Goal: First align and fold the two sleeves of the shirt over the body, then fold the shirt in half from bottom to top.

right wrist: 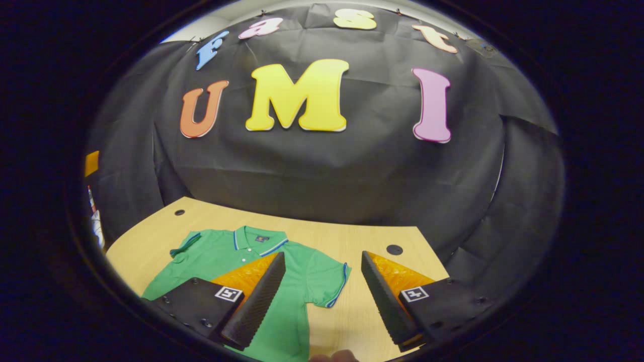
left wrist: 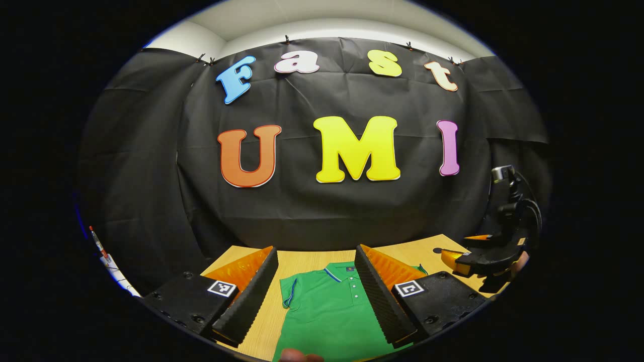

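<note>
In the left gripper view, the left tongs (left wrist: 316, 289) hang above the tabletop (left wrist: 302, 259) with their two fingers spread wide and nothing between them. Framed in that gap lies the green polo shirt (left wrist: 327, 311), flat on the wood with its collar (left wrist: 338, 273) toward the far edge and its body running to the near edge. One short sleeve (left wrist: 289, 294) shows on the left side of the garment, lying out from the body, unfolded. Farther right in the same view, over the tabletop's far right corner, the right tongs (left wrist: 495, 251) appear side-on, held by a hand (left wrist: 520, 261) whose fingers just show at their rear; from this angle I cannot tell how far their fingers stand apart.

In the right gripper view, the shirt (right wrist: 241, 261) lies toward the left half of the tabletop (right wrist: 352, 236), collar (right wrist: 256, 239) toward the far edge, both short sleeves spread out to the sides and none folded over the body. The right tongs (right wrist: 323, 291) hover over the near edge, fingers wide apart and gripping nothing; the left-hand finger (right wrist: 256, 301) overlaps the shirt's body in the picture, while the right-hand finger (right wrist: 385, 301) sits over bare wood. The sleeve (right wrist: 329, 281) nearest them lies in the gap between the two fingers. A small dark hole (right wrist: 394, 249) marks the wood near the far right corner.
</note>
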Motion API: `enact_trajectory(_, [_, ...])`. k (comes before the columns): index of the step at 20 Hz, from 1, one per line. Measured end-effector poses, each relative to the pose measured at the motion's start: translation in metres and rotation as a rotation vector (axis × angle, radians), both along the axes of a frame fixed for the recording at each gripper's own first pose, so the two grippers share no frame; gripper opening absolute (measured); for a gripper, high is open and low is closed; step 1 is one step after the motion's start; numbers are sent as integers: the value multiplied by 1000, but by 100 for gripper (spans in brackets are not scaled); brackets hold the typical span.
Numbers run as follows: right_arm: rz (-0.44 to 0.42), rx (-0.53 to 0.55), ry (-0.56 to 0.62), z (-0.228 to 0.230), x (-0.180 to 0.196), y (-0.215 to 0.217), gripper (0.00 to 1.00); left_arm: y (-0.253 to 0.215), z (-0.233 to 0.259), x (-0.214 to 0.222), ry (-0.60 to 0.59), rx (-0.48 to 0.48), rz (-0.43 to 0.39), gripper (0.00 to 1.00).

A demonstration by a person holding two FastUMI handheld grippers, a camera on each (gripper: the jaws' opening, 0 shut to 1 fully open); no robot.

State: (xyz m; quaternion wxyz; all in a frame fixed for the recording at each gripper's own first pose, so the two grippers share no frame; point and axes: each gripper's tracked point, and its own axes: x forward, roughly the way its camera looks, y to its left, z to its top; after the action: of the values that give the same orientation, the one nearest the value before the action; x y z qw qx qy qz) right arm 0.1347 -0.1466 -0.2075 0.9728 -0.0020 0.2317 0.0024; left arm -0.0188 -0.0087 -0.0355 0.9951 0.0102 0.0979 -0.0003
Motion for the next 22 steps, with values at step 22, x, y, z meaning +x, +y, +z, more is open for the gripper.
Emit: enact_trajectory(22, [-137,89,327,-201,98,-44,92,26,-22,-37,165,64,148,98])
